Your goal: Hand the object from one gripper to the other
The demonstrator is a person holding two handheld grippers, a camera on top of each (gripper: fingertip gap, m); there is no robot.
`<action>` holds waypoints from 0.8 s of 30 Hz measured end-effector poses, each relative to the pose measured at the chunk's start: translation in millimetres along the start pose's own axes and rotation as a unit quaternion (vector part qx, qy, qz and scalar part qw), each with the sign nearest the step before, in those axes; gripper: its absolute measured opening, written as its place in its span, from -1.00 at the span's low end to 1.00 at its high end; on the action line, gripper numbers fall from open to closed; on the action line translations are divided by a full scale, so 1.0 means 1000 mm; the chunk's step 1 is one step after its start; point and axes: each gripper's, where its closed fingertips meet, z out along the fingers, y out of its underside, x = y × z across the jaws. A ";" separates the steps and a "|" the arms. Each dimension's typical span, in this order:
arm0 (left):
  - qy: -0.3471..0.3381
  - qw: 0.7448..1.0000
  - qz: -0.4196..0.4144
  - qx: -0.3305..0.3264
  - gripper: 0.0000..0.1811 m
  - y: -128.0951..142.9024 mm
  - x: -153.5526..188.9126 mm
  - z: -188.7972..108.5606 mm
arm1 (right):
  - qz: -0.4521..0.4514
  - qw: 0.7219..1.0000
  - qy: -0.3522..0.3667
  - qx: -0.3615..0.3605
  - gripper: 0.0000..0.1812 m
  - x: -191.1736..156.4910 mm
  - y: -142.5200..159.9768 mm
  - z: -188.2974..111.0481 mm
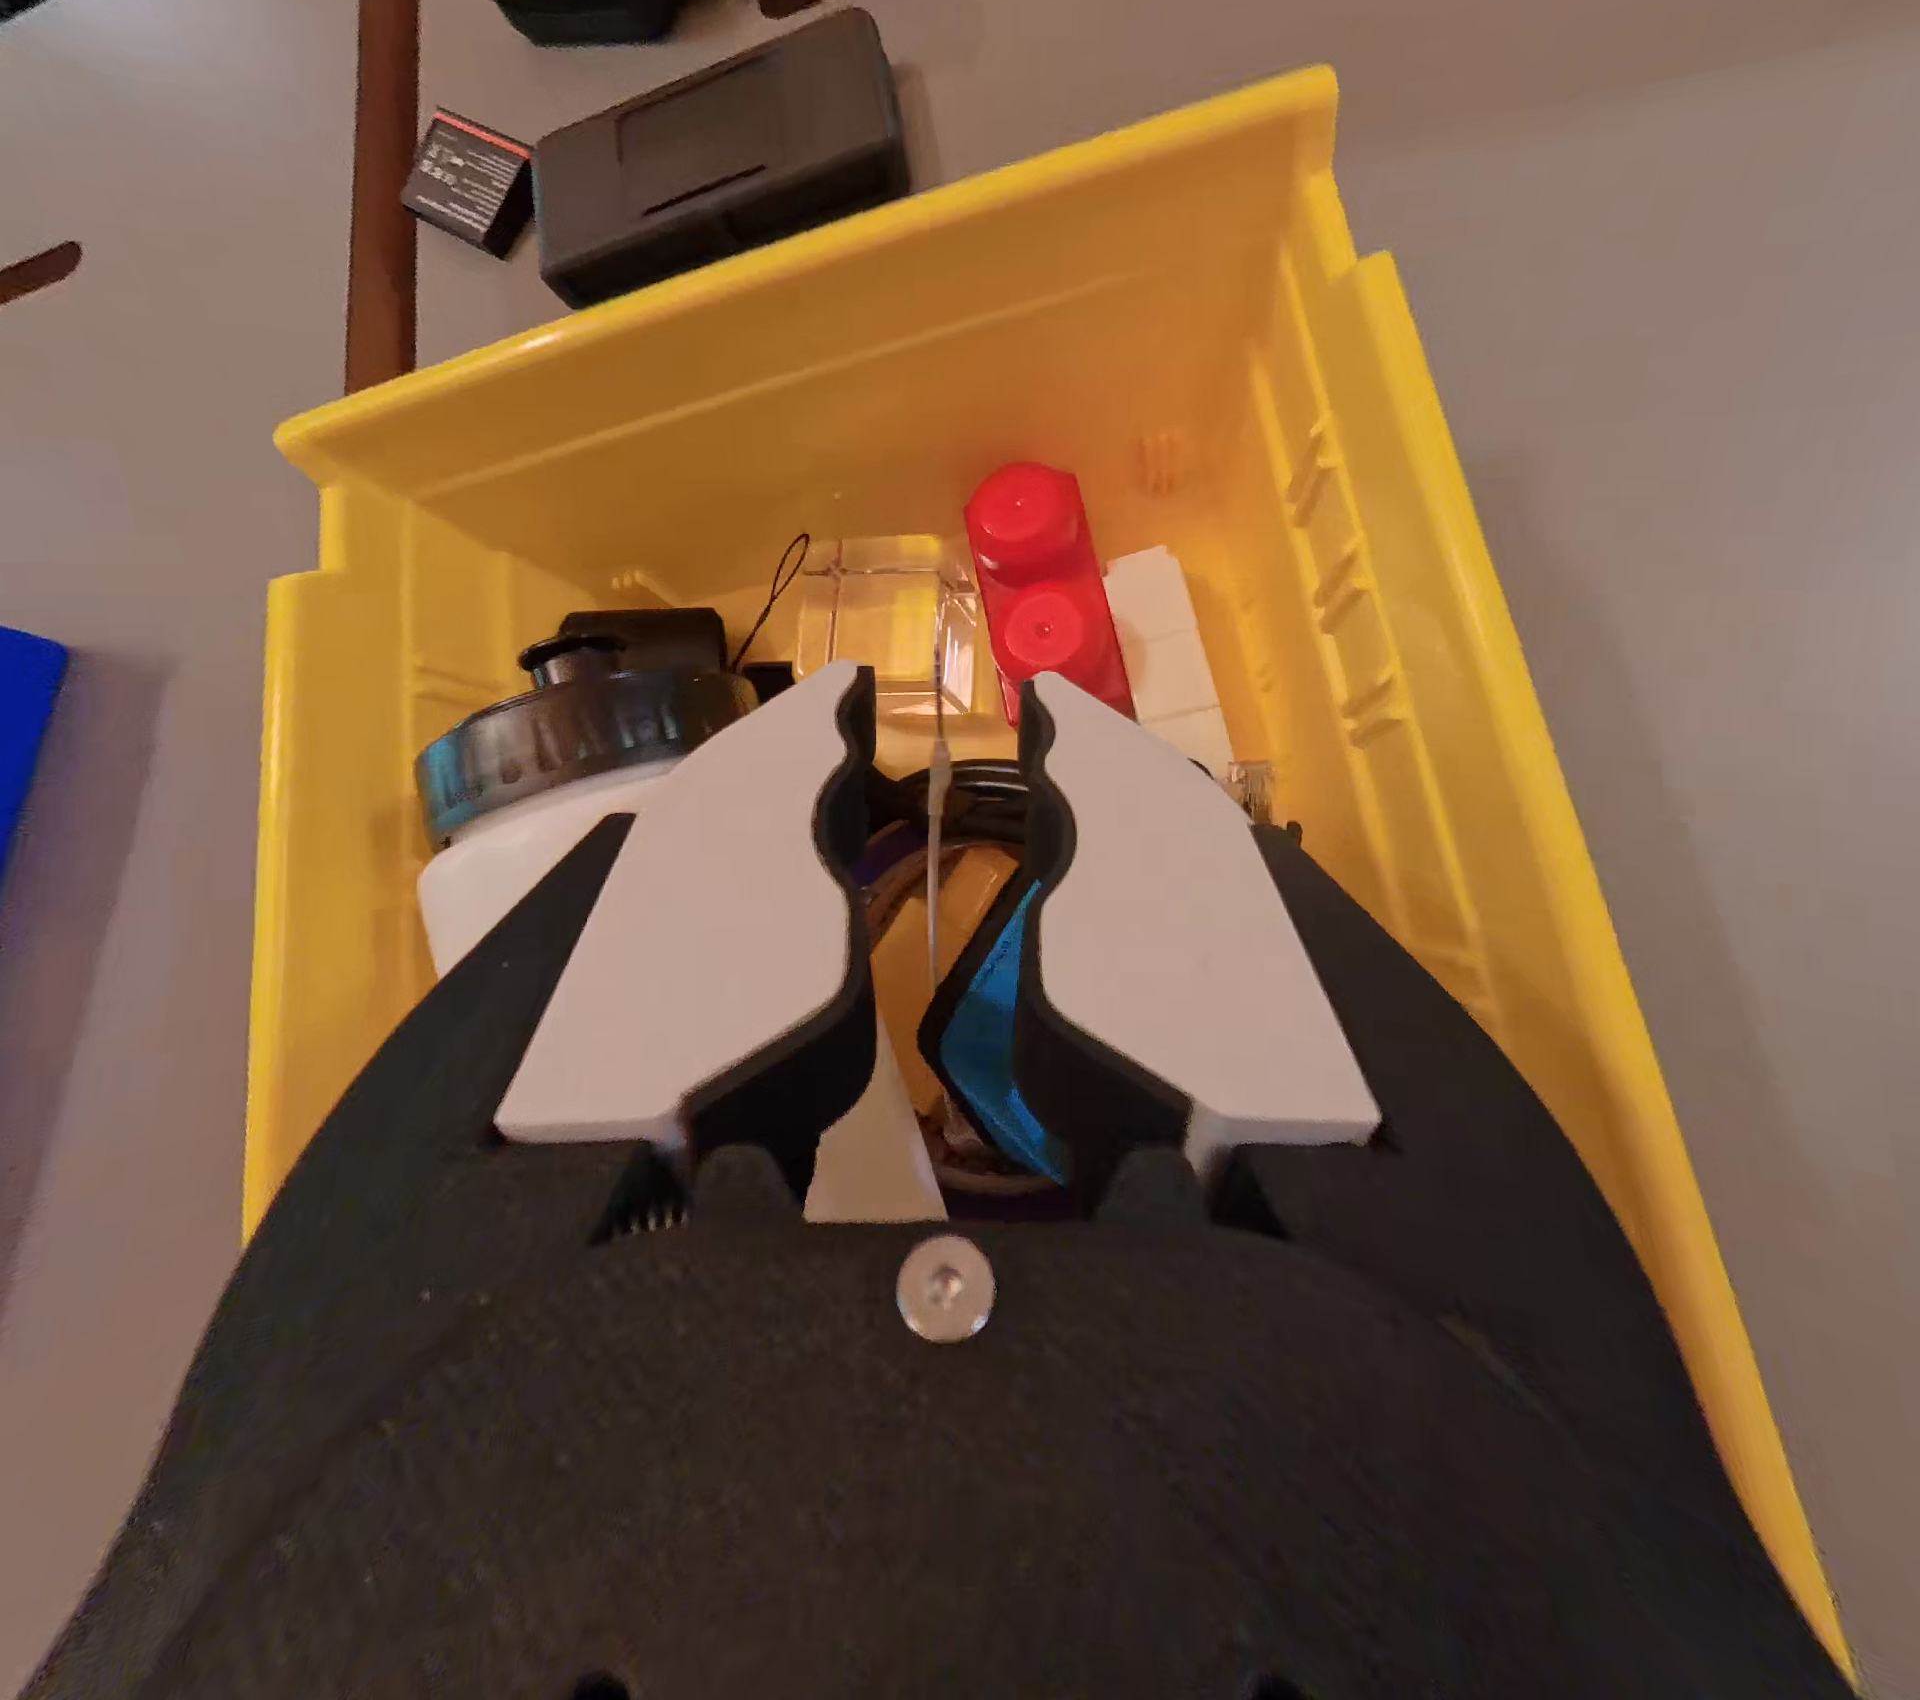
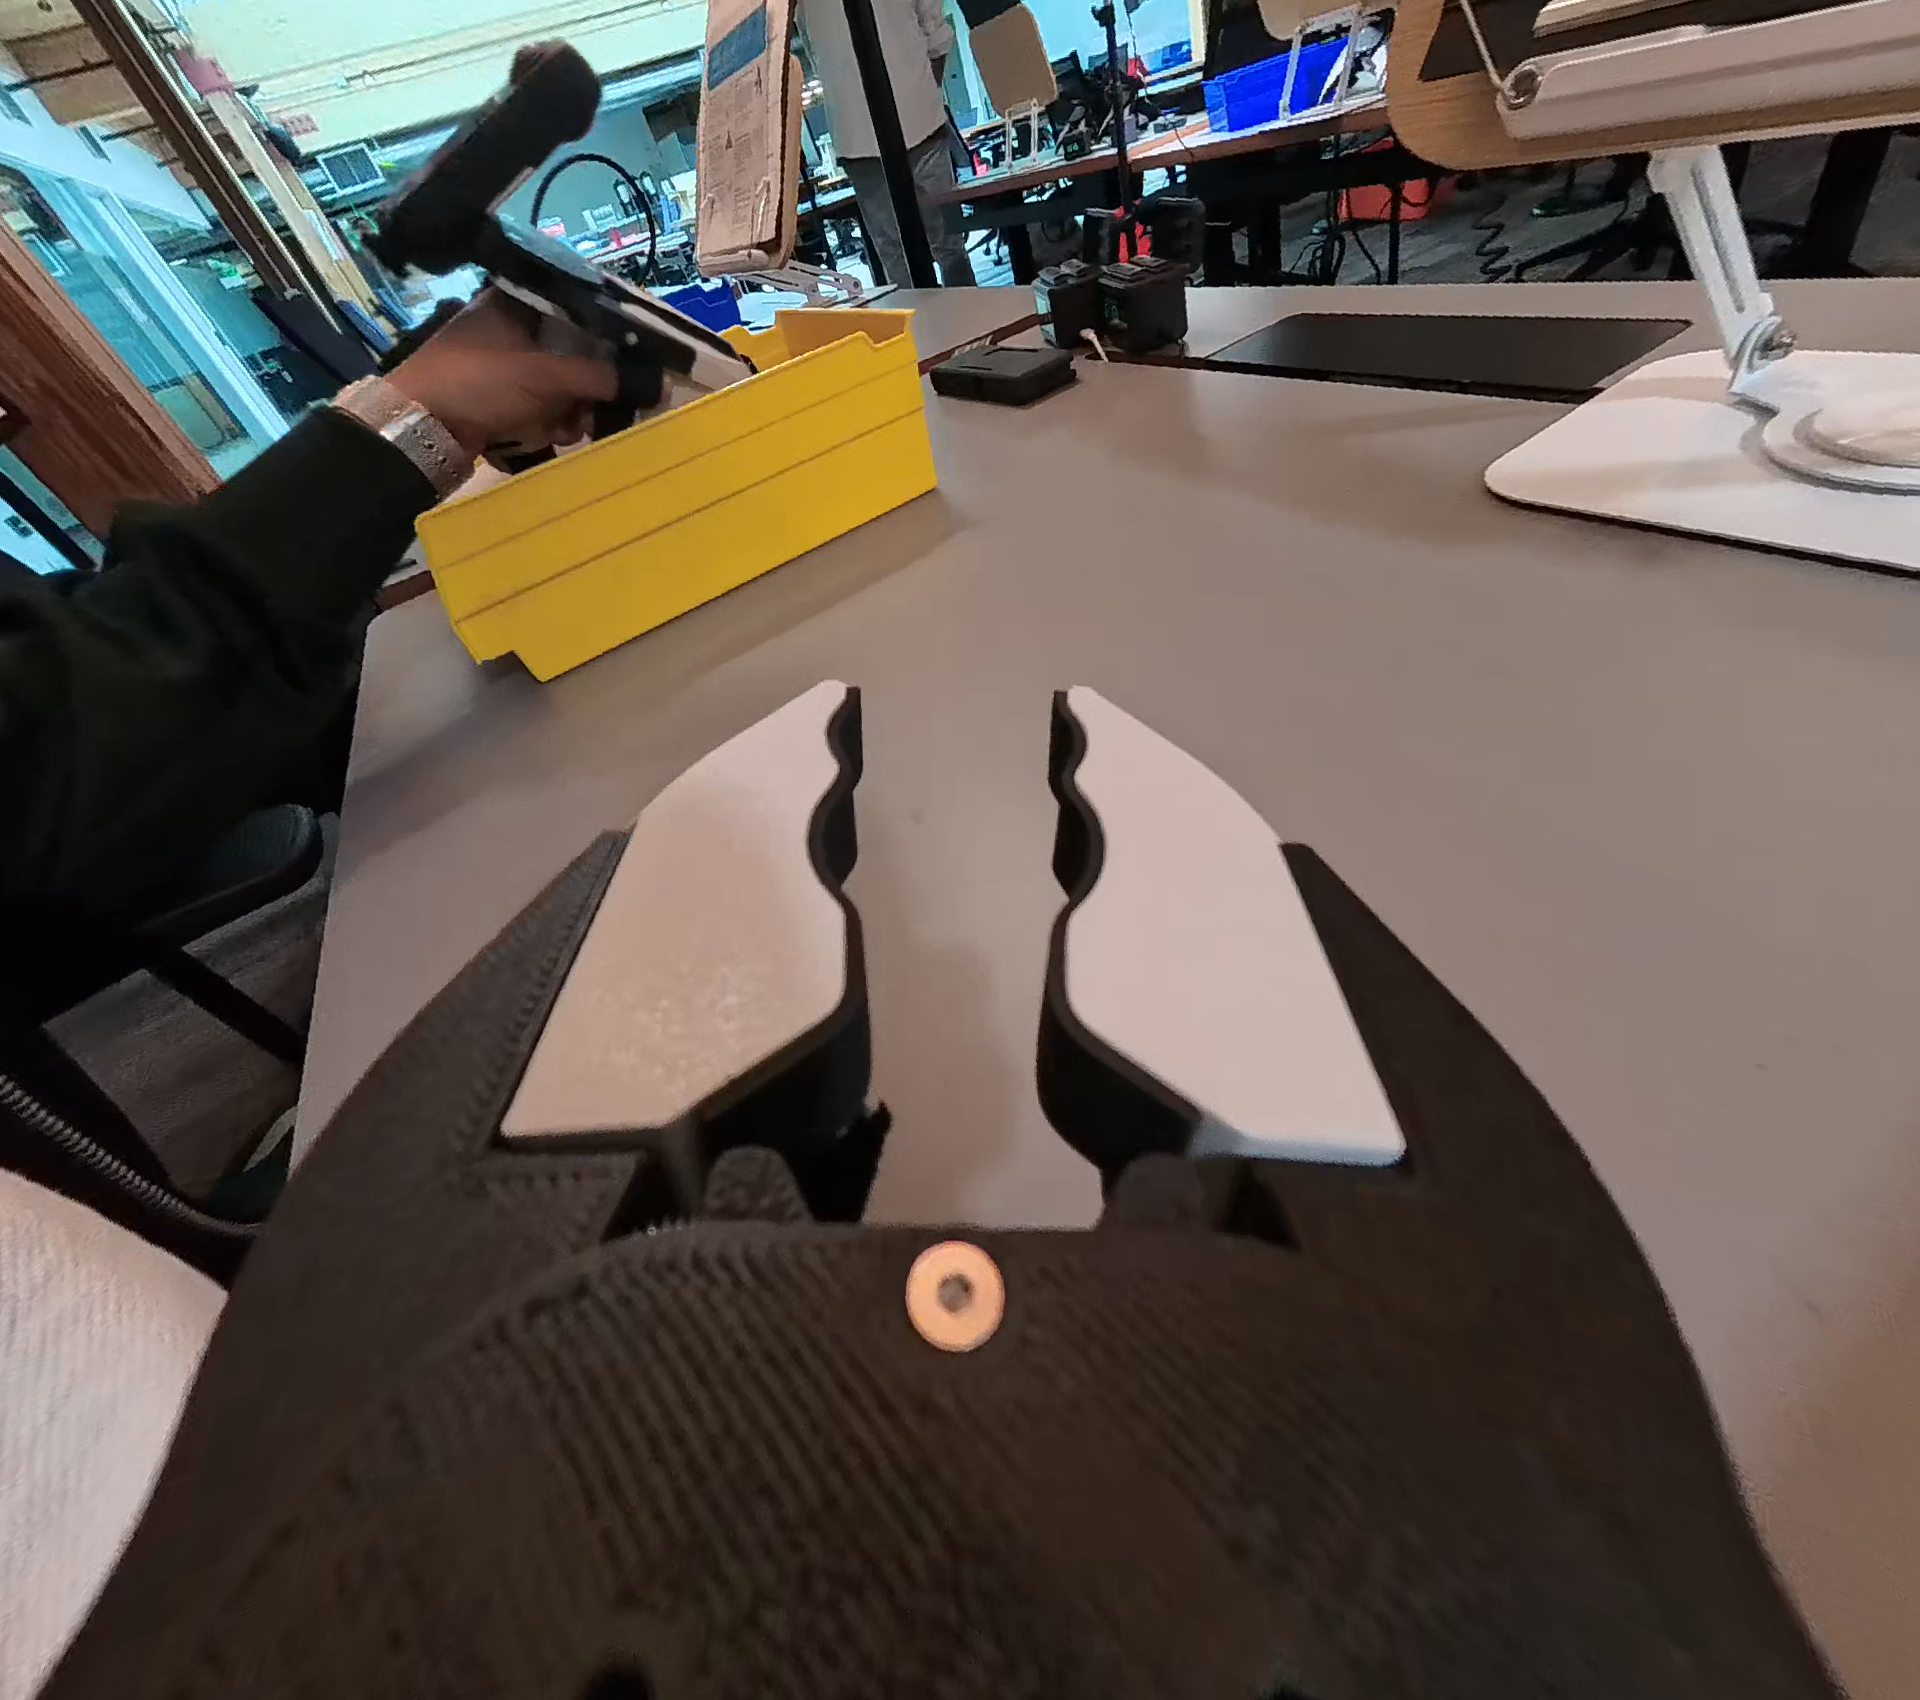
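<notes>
No legible writing to report.

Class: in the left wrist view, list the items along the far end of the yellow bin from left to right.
White plastic bottle with a black screw cap → clear transparent cube → red plastic block with two round studs → white block.

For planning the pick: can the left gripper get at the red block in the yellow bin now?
Probably yes: the left gripper is open above the yellow bin, and the red block lies uncovered just ahead of its fingers.
</notes>
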 end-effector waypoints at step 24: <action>0.153 0.922 -0.015 0.355 -0.98 -0.140 0.073 -0.200 | -0.013 1.000 -0.022 -0.011 -0.64 -0.027 0.003 -0.006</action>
